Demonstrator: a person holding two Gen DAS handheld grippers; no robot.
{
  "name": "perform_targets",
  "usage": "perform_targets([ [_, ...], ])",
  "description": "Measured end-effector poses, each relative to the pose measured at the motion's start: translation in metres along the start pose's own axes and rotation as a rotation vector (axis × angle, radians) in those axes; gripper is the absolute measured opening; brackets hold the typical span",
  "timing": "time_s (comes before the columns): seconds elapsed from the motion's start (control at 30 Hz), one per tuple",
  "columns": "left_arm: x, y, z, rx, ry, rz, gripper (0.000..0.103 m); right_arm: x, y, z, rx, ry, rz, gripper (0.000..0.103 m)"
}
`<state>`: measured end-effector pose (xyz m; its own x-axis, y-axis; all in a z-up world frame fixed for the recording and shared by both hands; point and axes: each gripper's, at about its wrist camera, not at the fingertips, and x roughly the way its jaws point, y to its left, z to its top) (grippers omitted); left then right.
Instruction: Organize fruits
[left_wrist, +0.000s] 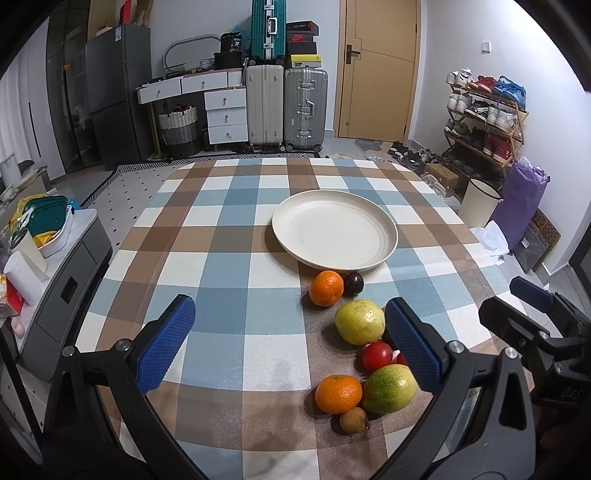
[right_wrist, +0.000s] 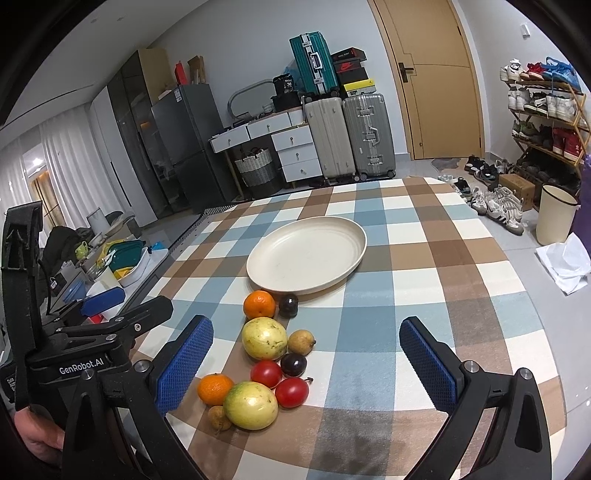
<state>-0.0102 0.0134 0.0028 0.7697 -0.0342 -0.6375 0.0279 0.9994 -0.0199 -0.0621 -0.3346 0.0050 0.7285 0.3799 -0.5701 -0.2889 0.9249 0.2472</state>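
Note:
A cream plate (left_wrist: 334, 229) (right_wrist: 306, 254) lies empty on the checked tablecloth (left_wrist: 229, 236). In front of it lie several fruits: two oranges (left_wrist: 326, 288) (right_wrist: 215, 388), two yellow-green guavas (left_wrist: 360, 322) (right_wrist: 251, 405), two red tomatoes (right_wrist: 291, 392), two dark plums (right_wrist: 288, 305), a small pear (right_wrist: 301, 342) and a brown longan (left_wrist: 354, 420). My left gripper (left_wrist: 290, 343) is open and empty, left of the fruits. My right gripper (right_wrist: 306, 367) is open and empty, with the nearer fruits between its fingers' line of sight.
The table's far edge faces suitcases (left_wrist: 286, 107), a white drawer unit (left_wrist: 225, 114) and a door (left_wrist: 380, 70). A shoe rack (left_wrist: 484, 114) and a bin (left_wrist: 478, 203) stand right of the table. A low cabinet with containers (left_wrist: 55, 240) stands left.

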Motion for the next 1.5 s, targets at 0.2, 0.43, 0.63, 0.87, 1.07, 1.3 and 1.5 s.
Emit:
perform_targets([
  [0.2,0.0,0.005,-0.002,-0.004,0.002,0.003,0.102,0.001,0.0,-0.001,0.004,0.011,0.024,0.103],
  [0.43,0.0,0.009,-0.005,-0.01,0.007,0.016,0.102,0.005,0.006,-0.019,0.006,0.043,0.079,0.103],
  [0.63,0.0,0.013,-0.005,-0.021,0.011,0.027,0.102,0.014,0.012,-0.036,0.016,0.1,0.129,0.103],
  [0.87,0.001,0.025,-0.008,-0.048,0.022,0.043,0.102,0.027,0.015,-0.051,0.044,0.177,0.182,0.103],
  [1.07,0.004,0.038,-0.011,-0.073,0.029,0.056,0.102,0.039,0.018,-0.061,0.066,0.24,0.202,0.091],
  [1.3,0.009,0.048,-0.015,-0.095,0.039,0.066,0.102,0.051,0.019,-0.067,0.098,0.281,0.213,0.083],
  [1.5,0.017,0.054,-0.019,-0.11,0.06,0.069,0.102,0.057,0.019,-0.07,0.124,0.298,0.208,0.071],
])
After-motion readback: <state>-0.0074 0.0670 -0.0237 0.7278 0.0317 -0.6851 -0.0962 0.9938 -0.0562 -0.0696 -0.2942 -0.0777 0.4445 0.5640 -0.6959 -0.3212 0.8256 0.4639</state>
